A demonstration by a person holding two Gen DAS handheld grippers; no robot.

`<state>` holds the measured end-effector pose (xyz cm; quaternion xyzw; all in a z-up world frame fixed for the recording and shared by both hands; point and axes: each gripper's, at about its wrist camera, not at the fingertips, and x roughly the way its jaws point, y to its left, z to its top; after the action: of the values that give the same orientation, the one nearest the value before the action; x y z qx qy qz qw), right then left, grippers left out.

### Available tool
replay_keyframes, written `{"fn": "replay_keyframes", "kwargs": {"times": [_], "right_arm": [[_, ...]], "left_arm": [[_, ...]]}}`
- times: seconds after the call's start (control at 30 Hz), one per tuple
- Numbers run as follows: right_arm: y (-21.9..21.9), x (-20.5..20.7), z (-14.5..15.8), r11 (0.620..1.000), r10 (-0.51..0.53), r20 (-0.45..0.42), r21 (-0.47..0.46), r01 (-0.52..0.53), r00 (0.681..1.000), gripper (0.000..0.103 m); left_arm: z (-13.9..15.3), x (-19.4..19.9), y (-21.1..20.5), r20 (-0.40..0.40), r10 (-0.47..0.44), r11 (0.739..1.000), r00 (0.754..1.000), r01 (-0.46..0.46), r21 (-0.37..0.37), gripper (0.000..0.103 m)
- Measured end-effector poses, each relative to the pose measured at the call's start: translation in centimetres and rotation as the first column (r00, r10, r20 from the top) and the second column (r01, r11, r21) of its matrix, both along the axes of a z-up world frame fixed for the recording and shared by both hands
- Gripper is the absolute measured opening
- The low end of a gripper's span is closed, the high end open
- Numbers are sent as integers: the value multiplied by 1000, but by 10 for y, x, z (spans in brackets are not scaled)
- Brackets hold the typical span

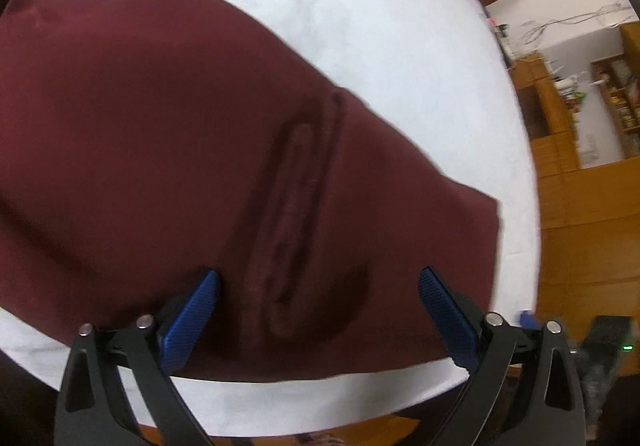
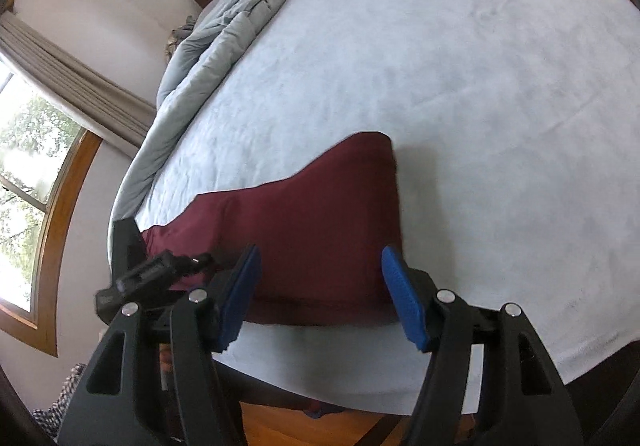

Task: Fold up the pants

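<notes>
Maroon pants (image 1: pixel 180 150) lie flat on pale blue bedsheet (image 1: pixel 380 26), near bed's front edge; left gripper (image 1: pixel 318 310) above pocket seam, jaws spread, pinching nothing; right gripper (image 2: pixel 320 296) over folded end, jaws spread, empty; grey duvet (image 2: pixel 240 26) bunched at far side.

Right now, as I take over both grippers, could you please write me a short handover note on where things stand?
Left gripper: open, nothing between its pads, poised over the near part of the pants, by a stitched pocket slit.
Right gripper: open and empty, above the other end of the pants.
Pants: maroon, lying flat near the front edge of the bed; a bunched grey blanket sits at the far side.
Done: the pants look laid out and narrowed, possibly already folded once; I cannot tell for sure.
Left: grip an end and fold it over, then smooth.
</notes>
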<state>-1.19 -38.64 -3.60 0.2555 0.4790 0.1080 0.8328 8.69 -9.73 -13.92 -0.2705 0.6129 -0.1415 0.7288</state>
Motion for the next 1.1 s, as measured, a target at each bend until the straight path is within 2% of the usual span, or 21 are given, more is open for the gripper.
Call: {"fn": "replay_keyframes", "kwargs": {"times": [0.03, 0.07, 0.1, 0.13, 0.17, 0.3, 0.47, 0.57, 0.63, 0.7, 0.77, 0.83, 1.0, 1.07, 1.1], "right_arm": [[0, 0, -3, 1000, -2, -4, -2, 2, 1000, 64], [0, 1, -6, 1000, -4, -9, 0, 4, 1000, 64], [-1, 2, -10, 1000, -10, -17, 9, 10, 1000, 64], [-2, 2, -12, 1000, -16, -21, 18, 16, 1000, 64], [-4, 2, -14, 999, -20, -25, 25, 20, 999, 64], [-7, 5, -19, 999, -40, -44, 22, 41, 998, 64], [-20, 4, -18, 996, -78, -46, 43, 80, 996, 64], [-22, 4, -17, 997, -72, -46, 34, 73, 996, 64], [-20, 7, -18, 997, -64, -53, 40, 66, 997, 68], [-16, 12, -25, 997, -42, -80, 57, 46, 996, 71], [-10, 18, -31, 997, -18, -96, 74, 25, 995, 71], [-4, 27, -43, 993, 21, -135, 115, -6, 991, 74], [13, 48, -75, 980, 93, -218, 191, -51, 971, 76], [26, 53, -87, 971, 144, -234, 221, -91, 962, 69], [30, 54, -91, 967, 161, -240, 233, -104, 957, 53]], "left_arm": [[-1, -1, -1, -16, -5, 1000, 1000, 4, -19, 71], [-1, -2, -3, -23, -3, 1000, 1000, 3, -2, 56], [-2, -3, -3, -19, -3, 1000, 1000, 3, 8, 46], [-3, -4, -4, -13, -7, 1000, 1000, 7, 12, 42], [-3, -6, -2, -10, -13, 1000, 1000, 13, 9, 33], [7, -7, 1, 39, -11, 1000, 999, 11, -8, 23], [43, -12, 21, 158, 28, 999, 987, -23, -33, 21], [54, -16, 38, 222, 23, 998, 975, -36, 52, 21], [39, -17, 56, 182, 56, 993, 982, -74, 89, 21], [10, -17, 69, 118, 67, 986, 991, -83, 144, 22], [-3, -19, 73, 108, 83, 990, 991, -94, 106, 23], [-3, -19, 75, 113, 101, 990, 988, -110, 83, 24], [-1, -14, 72, 109, 88, 991, 990, -98, 93, 29], [-2, -13, 74, 107, 90, 991, 990, -100, 93, 29], [-2, -14, 77, 108, 89, 990, 990, -99, 95, 30]]}}
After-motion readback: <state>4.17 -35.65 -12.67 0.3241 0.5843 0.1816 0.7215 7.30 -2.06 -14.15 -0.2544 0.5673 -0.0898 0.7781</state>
